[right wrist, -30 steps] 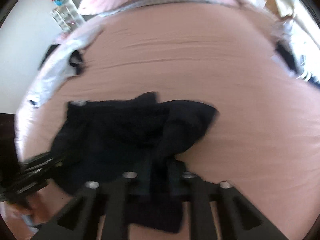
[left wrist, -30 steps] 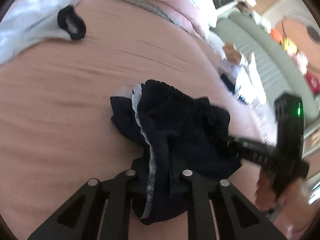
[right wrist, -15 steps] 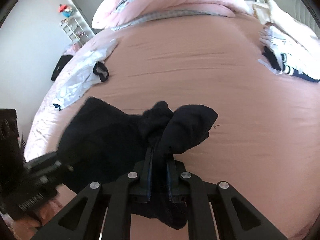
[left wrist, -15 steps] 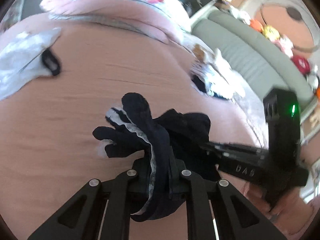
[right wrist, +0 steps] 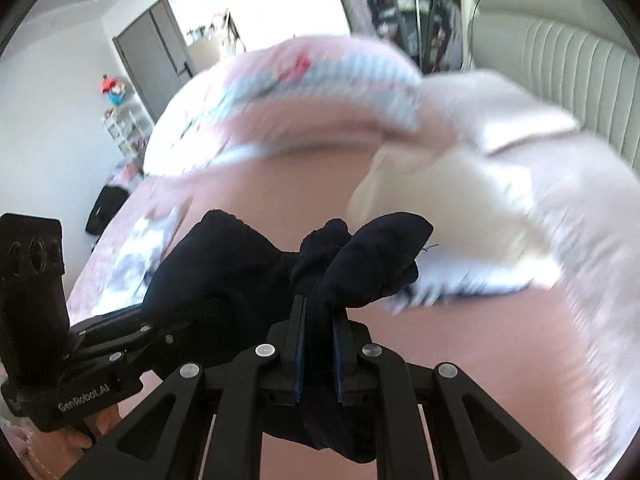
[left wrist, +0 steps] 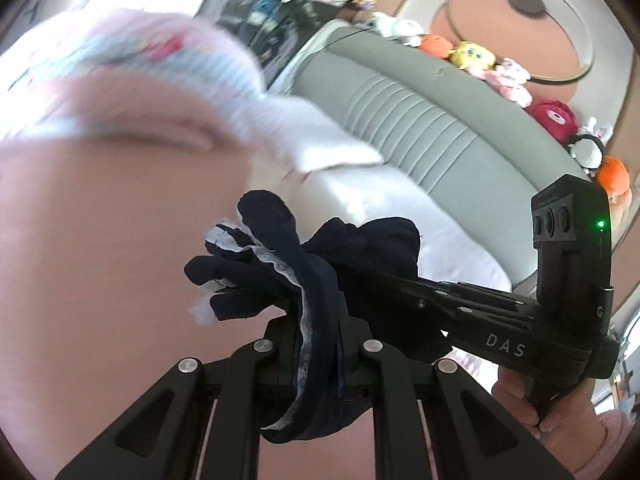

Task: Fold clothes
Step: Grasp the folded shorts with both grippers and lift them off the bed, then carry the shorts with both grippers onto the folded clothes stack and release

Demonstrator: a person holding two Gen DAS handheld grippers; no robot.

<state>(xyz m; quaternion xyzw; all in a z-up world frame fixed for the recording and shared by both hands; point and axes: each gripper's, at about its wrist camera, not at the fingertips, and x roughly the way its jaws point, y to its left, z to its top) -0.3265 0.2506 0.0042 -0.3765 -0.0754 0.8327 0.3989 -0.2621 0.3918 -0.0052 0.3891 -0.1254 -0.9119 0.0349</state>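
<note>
A dark navy garment with white lace trim (left wrist: 280, 276) is bunched and held in the air over the pink bed (left wrist: 100, 240). My left gripper (left wrist: 318, 320) is shut on one part of it, cloth hanging down between the fingers. My right gripper (right wrist: 318, 312) is shut on another part of the same garment (right wrist: 372, 260). The right gripper also shows at the right of the left wrist view (left wrist: 460, 312); the left gripper shows at the left of the right wrist view (right wrist: 120, 332). The two grippers sit close together.
A pink and blue quilt (left wrist: 132, 68) lies at the far end of the bed. A grey padded headboard (left wrist: 420, 120) with plush toys (left wrist: 552, 114) is at the right. White clothes (right wrist: 460, 208) lie on the bed; a grey door (right wrist: 152, 48) is far left.
Both grippers have lifted the navy garment off the bed and tilted upward. The views now look toward the quilt and headboard instead of down at the sheet.
</note>
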